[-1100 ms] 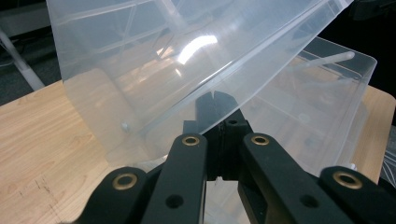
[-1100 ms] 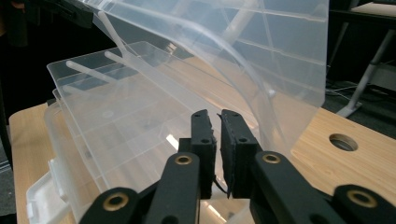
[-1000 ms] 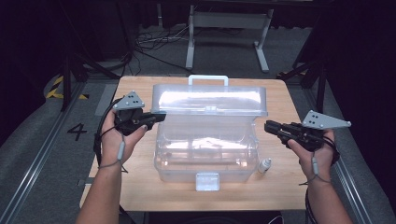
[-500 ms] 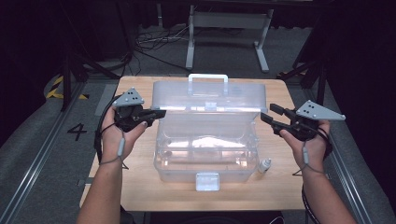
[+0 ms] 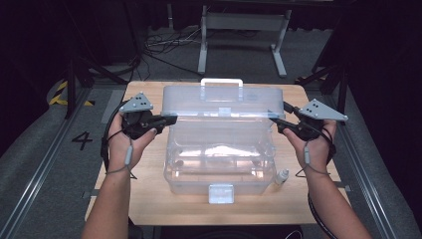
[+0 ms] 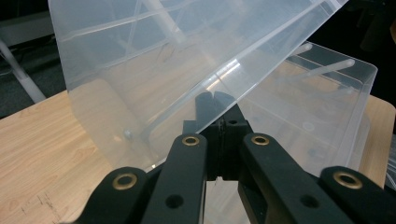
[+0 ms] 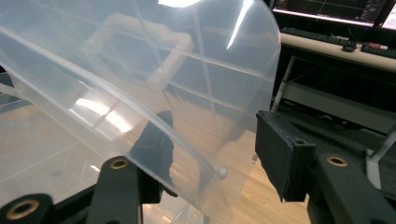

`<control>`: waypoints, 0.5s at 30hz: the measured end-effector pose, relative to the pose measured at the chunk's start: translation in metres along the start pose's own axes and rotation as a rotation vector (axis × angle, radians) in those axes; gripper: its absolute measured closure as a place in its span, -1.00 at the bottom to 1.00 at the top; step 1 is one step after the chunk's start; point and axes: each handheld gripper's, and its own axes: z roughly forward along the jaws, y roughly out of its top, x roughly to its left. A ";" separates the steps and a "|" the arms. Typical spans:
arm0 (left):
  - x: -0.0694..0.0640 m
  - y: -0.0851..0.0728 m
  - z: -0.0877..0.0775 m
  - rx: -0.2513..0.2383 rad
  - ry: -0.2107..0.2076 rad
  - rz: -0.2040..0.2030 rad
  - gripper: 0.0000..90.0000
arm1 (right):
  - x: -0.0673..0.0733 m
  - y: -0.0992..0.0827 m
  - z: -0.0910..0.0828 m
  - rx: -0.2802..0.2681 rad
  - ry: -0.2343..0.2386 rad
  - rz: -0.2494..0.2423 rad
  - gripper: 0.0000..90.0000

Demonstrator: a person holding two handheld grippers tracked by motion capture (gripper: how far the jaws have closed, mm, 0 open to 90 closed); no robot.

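Left gripper (image 5: 171, 119) is pinching the raised lid (image 5: 224, 104) of the clear box (image 5: 219, 164) at mid-table, jaws clamped on its edge. Right gripper (image 5: 278, 119) has just been opening; its jaws are straddling the lid's other end without pressing.

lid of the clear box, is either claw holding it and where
The left claw is shut on the lid's left front edge. The right claw has just been opening; it straddles the right edge without pressing.

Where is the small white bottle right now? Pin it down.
In the high view, the small white bottle lies on the wooden table, just off the front right corner of the clear plastic storage box, below the right gripper.
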 end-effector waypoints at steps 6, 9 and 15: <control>-0.001 0.000 0.000 -0.001 -0.001 0.001 1.00 | 0.000 0.003 0.002 -0.018 -0.017 0.013 0.05; -0.001 -0.001 0.000 0.000 0.000 0.001 0.99 | 0.003 0.003 0.001 -0.026 -0.060 -0.034 0.15; 0.001 -0.005 -0.003 0.010 0.008 -0.005 0.97 | 0.003 0.002 -0.004 -0.008 -0.084 -0.047 0.44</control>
